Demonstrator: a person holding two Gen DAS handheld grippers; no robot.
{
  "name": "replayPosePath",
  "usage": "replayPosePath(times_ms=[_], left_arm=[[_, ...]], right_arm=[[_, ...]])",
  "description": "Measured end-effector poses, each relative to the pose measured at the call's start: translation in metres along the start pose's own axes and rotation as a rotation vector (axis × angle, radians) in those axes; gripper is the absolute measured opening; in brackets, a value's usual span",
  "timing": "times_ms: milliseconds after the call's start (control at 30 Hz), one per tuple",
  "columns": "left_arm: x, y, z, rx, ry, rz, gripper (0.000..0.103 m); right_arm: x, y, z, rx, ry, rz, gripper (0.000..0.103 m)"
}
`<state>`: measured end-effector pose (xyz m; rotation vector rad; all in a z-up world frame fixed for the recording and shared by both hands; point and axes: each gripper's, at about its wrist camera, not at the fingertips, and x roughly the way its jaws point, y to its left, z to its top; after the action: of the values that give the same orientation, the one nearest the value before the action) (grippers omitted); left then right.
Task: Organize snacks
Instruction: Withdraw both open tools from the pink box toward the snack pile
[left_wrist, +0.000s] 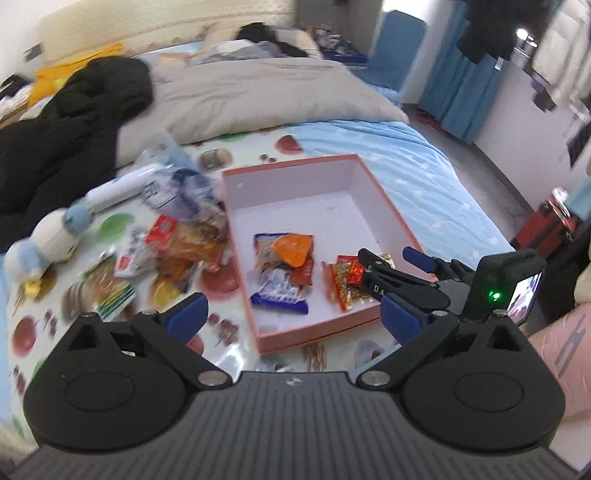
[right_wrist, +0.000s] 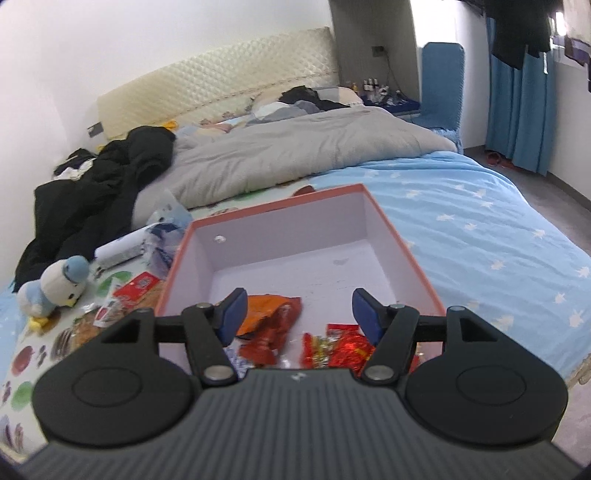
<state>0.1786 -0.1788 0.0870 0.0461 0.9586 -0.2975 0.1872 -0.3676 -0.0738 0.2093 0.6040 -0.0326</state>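
A shallow rectangular cardboard box, salmon-pink outside and white inside (left_wrist: 334, 206), lies open-topped on the bed, its long axis running away from both cameras toward the grey quilt (right_wrist: 295, 147). Near its front wall lie a blue-and-white snack packet with an orange wrapper on top (left_wrist: 282, 269) and, to the right of that, a heap of red-and-gold foil sweets (left_wrist: 345, 282). More packets are scattered in a loose pile of snacks (left_wrist: 177, 243) on the fruit-printed sheet (left_wrist: 33, 332) just left of the box; their print is too blurred to read.

The left claw (left_wrist: 293, 314) hangs above the box's near left corner, blue pads wide apart and holding nothing. The right claw (right_wrist: 295, 312) is over the front of the box, spread wide and empty; in the left view its fingertip overlaps the red sweets, and the letters "DA" show on its arm.

A blue-and-white plush duck (right_wrist: 55, 286) sits left of the snacks near a black coat (right_wrist: 103, 192). The sheet is pale blue with white stars (right_wrist: 480, 229); a cream padded headboard (right_wrist: 221, 81) and blue curtains (right_wrist: 517, 110) frame the bedroom.
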Motion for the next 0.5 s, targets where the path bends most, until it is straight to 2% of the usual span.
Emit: replayPosePath(times_ms=[100, 167, 200, 233, 300, 433, 500], left_arm=[[-0.015, 0.009, -0.007, -0.042, -0.016, 0.001, 0.101], [-0.018, 0.017, -0.009, -0.090, 0.026, 0.010, 0.101], [-0.020, 0.023, -0.009, -0.119, 0.040, -0.012, 0.101], [-0.023, 0.028, -0.010, -0.137, 0.033, -0.024, 0.101], [-0.031, 0.036, -0.011, -0.168, -0.009, 0.002, 0.101], [-0.038, 0.048, -0.016, -0.208, 0.010, -0.012, 0.101], [-0.041, 0.052, -0.021, -0.218, -0.005, 0.009, 0.101]], right_arm=[[-0.006, 0.012, -0.002, -0.022, 0.006, 0.007, 0.065], [-0.009, 0.019, -0.002, -0.034, 0.009, 0.015, 0.065], [-0.011, 0.022, -0.001, -0.041, 0.010, 0.016, 0.065], [-0.013, 0.025, 0.000, -0.047, 0.009, 0.017, 0.065], [-0.017, 0.031, 0.001, -0.058, 0.005, 0.017, 0.065], [-0.022, 0.043, 0.000, -0.074, 0.002, 0.025, 0.065], [-0.023, 0.051, -0.003, -0.085, 0.008, 0.035, 0.065]])
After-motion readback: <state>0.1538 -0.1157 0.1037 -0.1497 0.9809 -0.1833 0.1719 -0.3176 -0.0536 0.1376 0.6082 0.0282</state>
